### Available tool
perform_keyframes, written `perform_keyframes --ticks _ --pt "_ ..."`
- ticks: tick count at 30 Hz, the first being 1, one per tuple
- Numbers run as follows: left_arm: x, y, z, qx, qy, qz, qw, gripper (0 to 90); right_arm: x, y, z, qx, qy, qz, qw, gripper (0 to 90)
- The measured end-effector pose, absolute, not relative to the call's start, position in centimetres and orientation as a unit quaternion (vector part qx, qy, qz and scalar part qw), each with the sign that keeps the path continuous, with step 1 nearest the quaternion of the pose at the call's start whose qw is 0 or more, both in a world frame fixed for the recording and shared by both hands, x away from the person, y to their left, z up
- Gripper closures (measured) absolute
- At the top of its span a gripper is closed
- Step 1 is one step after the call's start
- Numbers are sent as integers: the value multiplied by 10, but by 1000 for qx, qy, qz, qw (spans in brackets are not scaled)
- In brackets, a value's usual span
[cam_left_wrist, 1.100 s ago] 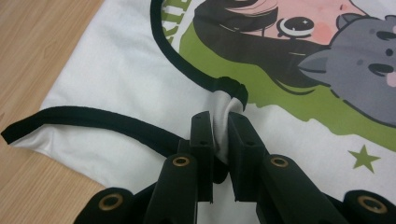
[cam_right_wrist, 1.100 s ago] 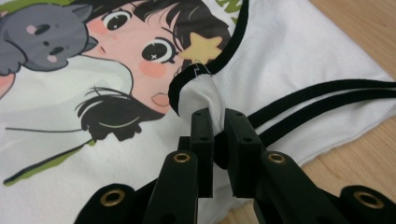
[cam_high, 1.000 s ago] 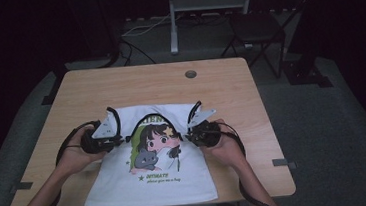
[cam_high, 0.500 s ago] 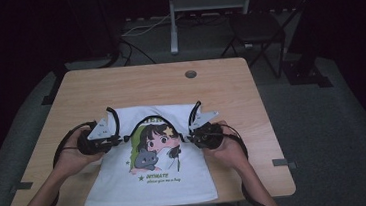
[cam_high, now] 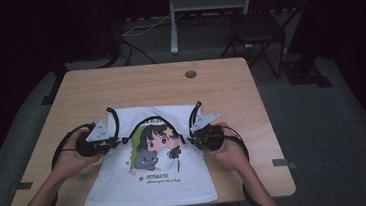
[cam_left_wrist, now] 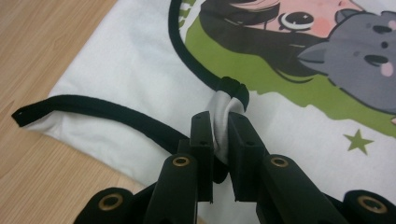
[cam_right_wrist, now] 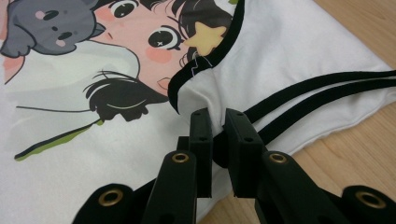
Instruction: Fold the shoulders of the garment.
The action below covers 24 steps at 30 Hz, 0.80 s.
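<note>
T-shirt (cam_high: 149,173) lies flat on the counter (cam_high: 169,86), hem toward you. Your left gripper (cam_left_wrist: 220,140) and right gripper (cam_right_wrist: 215,126) each pinch a fold of cloth at opposite sides, level with the print.

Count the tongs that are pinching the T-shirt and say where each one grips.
2. The left tongs pinch a bunch of the T-shirt at its left shoulder, by the black trim. The right tongs pinch the right shoulder, beside the black-trimmed edge.
</note>
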<state>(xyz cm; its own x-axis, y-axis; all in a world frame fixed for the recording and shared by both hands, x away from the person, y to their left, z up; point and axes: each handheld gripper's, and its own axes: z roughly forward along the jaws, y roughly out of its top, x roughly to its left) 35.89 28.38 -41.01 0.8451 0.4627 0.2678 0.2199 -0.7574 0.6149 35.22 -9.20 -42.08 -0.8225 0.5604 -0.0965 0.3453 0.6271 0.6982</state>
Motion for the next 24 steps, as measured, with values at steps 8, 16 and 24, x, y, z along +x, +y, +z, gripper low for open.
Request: perform_keyframes --ticks 8,16,24 --pt "358 285 -408 916 182 198 298 761 350 -92 -418 248 890 351 151 785" --pt "365 294 -389 887 214 188 364 640 352 -105 -395 254 862 414 146 706" --pt "381 265 -400 897 220 189 333 602 373 -94 -403 292 856 400 145 646"
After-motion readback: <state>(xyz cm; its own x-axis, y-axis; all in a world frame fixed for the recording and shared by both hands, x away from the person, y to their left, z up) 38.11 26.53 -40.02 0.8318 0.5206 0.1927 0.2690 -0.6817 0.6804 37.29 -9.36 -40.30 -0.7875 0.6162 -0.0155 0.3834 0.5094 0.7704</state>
